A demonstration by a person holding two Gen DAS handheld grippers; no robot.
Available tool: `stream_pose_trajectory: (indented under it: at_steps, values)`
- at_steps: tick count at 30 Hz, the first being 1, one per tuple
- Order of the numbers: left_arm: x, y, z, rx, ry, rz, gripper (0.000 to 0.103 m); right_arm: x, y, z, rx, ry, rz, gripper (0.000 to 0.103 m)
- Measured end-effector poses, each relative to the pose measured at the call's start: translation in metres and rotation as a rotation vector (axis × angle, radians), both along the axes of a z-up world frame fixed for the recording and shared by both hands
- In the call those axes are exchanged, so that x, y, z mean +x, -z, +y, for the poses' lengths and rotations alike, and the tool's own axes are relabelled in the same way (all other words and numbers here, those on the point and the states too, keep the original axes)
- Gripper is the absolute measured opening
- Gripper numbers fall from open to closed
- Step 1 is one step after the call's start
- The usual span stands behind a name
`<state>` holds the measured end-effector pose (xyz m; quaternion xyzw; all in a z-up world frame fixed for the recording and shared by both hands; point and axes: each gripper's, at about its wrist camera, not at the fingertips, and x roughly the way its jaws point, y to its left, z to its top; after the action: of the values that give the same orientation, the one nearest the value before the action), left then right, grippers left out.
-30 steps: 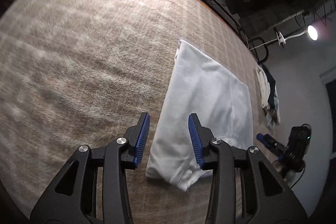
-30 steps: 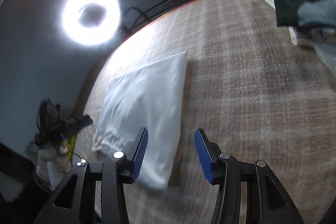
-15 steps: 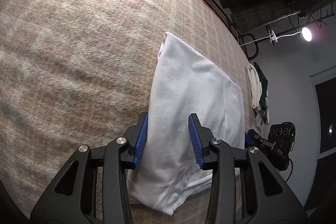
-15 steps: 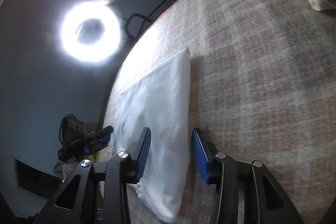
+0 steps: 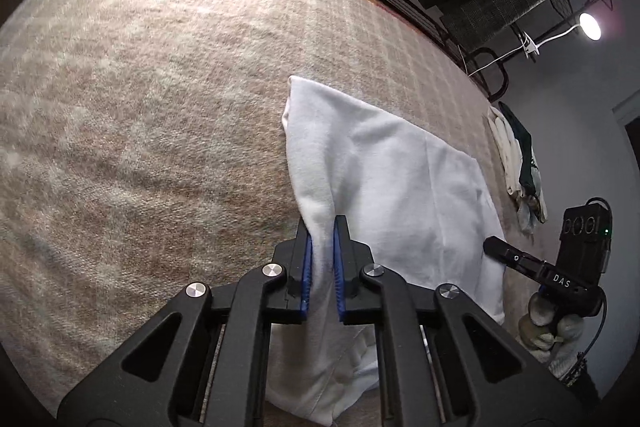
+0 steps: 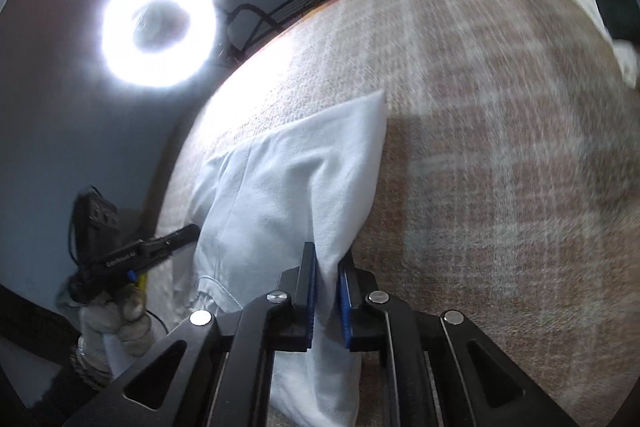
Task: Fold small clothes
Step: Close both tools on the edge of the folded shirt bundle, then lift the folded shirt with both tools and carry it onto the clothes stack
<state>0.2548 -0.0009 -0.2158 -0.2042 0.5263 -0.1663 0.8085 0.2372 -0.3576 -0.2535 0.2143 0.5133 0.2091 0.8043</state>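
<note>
Now both tools, open earlier, pinch the white garment point(image 5: 400, 187).

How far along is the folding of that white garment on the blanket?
Done: the white cloth garment already lies folded into a long panel on the beige checked blanket. In hand: left tongs and right tongs each pinch one long edge. Left: fold it over, then release.

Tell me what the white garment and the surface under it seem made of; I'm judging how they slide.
White garment: soft matte knit, probably cotton; it creases and bunches where both grippers pinch it. Blanket underneath: fuzzy beige plaid weave, woolly or fleece-like, with a visible nap; the fibre cannot be told.
</note>
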Motion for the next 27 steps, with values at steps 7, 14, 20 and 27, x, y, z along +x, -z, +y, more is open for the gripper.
stream_pose_trajectory:
  at_steps: [7, 14, 20, 27]
  values:
    - [-0.004, -0.01, 0.0, 0.004, 0.001, -0.033, 0.007, -0.001, -0.016, 0.031, -0.109, -0.038, -0.045, 0.006]
    - [-0.003, -0.01, 0.0, 0.023, -0.002, -0.04, 0.007, 0.0, -0.026, 0.025, -0.133, -0.056, -0.061, 0.005]
    - [0.0, 0.002, 0.008, 0.051, -0.041, -0.011, 0.018, -0.002, -0.015, 0.007, -0.103, -0.025, -0.042, 0.039]
    - [0.008, 0.015, 0.016, -0.035, -0.052, 0.027, 0.023, 0.0, 0.013, -0.031, 0.113, 0.078, 0.002, 0.046]
